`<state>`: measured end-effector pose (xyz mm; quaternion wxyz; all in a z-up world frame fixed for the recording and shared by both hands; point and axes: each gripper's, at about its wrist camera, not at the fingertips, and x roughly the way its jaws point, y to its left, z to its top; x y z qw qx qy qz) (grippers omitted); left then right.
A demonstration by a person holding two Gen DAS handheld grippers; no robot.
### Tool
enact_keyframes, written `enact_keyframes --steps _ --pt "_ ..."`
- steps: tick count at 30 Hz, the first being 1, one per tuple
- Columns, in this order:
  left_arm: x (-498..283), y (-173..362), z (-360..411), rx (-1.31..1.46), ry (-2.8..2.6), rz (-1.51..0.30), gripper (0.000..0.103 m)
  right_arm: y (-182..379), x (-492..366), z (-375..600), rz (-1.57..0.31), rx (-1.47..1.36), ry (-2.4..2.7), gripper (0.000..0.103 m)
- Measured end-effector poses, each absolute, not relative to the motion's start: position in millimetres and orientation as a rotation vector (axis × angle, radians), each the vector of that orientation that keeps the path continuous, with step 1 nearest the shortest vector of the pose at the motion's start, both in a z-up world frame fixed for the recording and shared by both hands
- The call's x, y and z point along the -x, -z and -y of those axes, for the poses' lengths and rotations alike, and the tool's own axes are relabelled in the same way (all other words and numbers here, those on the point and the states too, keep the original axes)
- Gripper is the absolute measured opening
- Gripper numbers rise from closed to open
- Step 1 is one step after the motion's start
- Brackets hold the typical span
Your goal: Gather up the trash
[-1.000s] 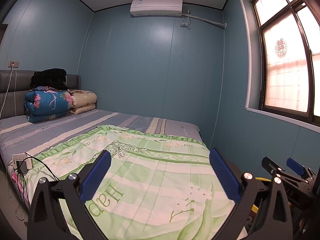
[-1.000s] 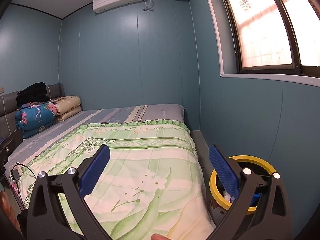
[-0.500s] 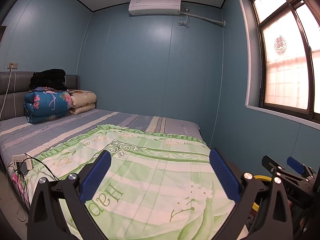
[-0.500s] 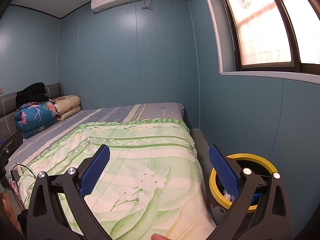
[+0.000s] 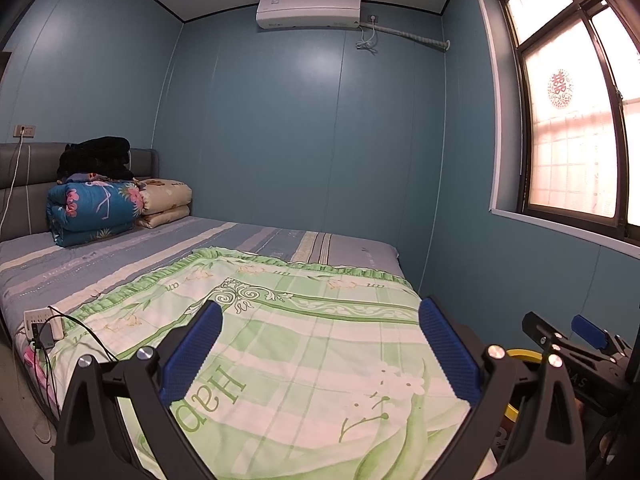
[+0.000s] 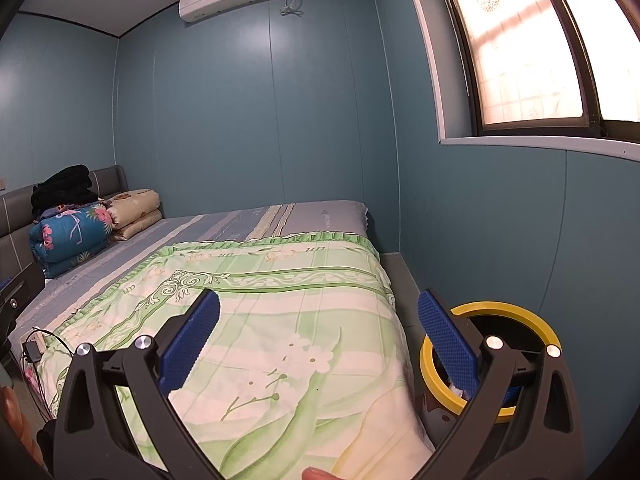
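A trash bin with a yellow rim [image 6: 504, 312] stands on the floor at the bed's right side, partly behind my right finger; some white trash shows inside it. Its rim also shows in the left wrist view [image 5: 524, 356]. My left gripper [image 5: 320, 344] is open and empty above the green floral quilt [image 5: 304, 344]. My right gripper [image 6: 320, 340] is open and empty above the same quilt [image 6: 280, 320], near the bin. The right gripper also shows at the right edge of the left wrist view [image 5: 576, 340]. No loose trash shows on the bed.
Folded quilts [image 5: 96, 212] and black clothes [image 5: 96, 156] are stacked by the grey headboard. A power strip with cables [image 5: 42, 322] lies at the bed's left edge. Blue walls close in behind and at the right, with a window [image 5: 572, 140].
Both views have tilted slightly upward. Both grippers stay open and empty.
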<state>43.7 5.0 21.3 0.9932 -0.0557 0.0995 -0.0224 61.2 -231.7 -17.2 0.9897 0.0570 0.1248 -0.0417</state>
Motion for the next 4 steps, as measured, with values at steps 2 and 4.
enact_keyframes --steps 2,4 --pt "-44.3 -20.8 -5.1 0.109 0.041 -0.201 0.095 17.6 -61.2 231.7 -0.252 -0.116 0.084 0.095" --pt "-44.9 -20.7 -5.0 0.108 0.041 -0.202 0.095 18.6 -61.6 232.9 -0.253 -0.118 0.086 0.095"
